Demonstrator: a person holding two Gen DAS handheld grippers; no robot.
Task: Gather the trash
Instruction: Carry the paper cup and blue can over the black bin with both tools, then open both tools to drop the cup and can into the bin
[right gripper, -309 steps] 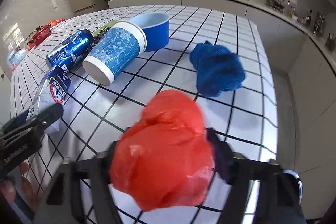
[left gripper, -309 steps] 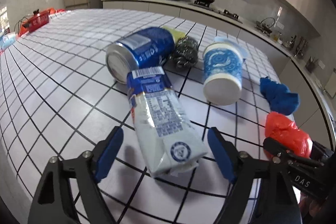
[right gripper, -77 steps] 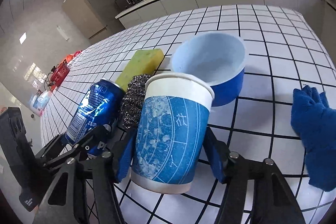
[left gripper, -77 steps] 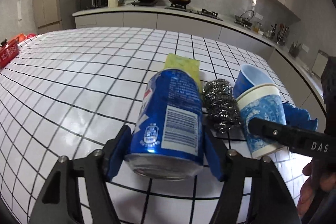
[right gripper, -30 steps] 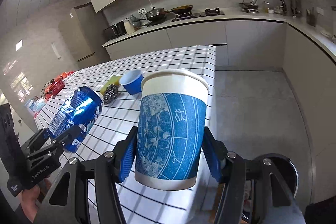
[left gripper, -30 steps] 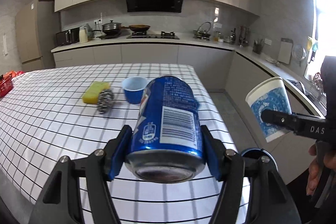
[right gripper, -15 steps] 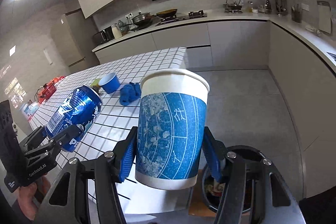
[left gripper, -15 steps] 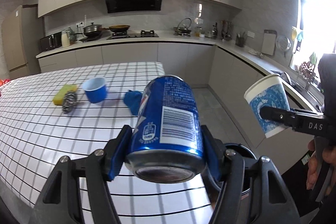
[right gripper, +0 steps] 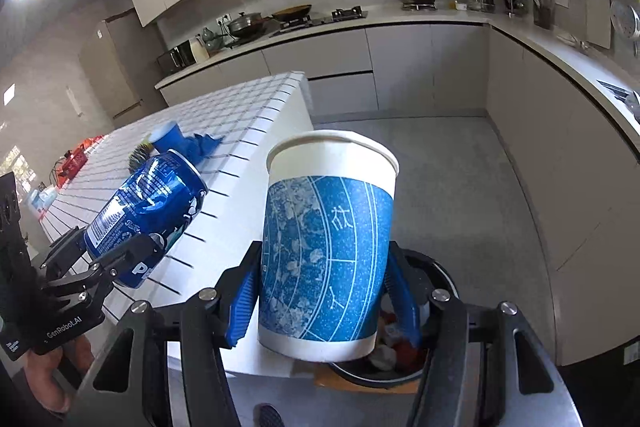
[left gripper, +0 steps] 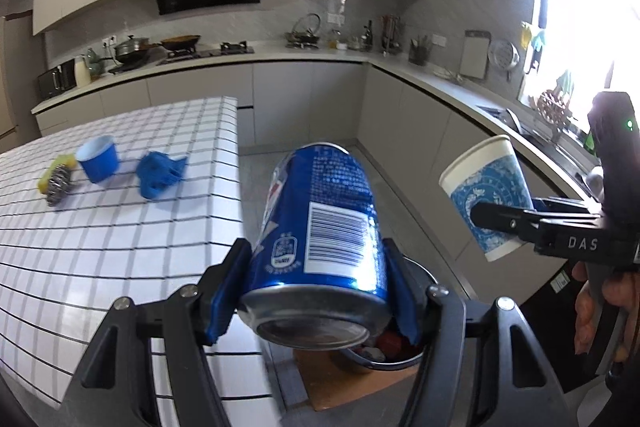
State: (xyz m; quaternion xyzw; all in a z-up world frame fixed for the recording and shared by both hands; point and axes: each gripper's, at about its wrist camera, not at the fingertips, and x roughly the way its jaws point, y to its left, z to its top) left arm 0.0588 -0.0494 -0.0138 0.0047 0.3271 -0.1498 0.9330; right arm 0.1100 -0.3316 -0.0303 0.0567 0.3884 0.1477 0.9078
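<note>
My left gripper [left gripper: 314, 301] is shut on a blue soda can [left gripper: 320, 235], held in the air past the table's end. The can also shows in the right wrist view [right gripper: 148, 219]. My right gripper [right gripper: 322, 303] is shut on a blue and white paper cup [right gripper: 328, 251], upright. The cup also shows in the left wrist view [left gripper: 486, 197]. A round black trash bin [right gripper: 444, 277] stands on the floor right under both grippers, with red and white trash inside; in the left wrist view its rim [left gripper: 424, 273] shows behind the can.
The white tiled table [left gripper: 100, 247] is at the left, with a blue bowl [left gripper: 98, 163], a blue cloth [left gripper: 160, 173], a steel scourer [left gripper: 60, 183] and a yellow sponge [left gripper: 62, 161]. Kitchen cabinets [right gripper: 560, 167] line the right side. A brown mat [left gripper: 340, 383] lies under the bin.
Both grippers have swung further right past the table's end, carrying the can and the cup. The bin now lies directly below them.
</note>
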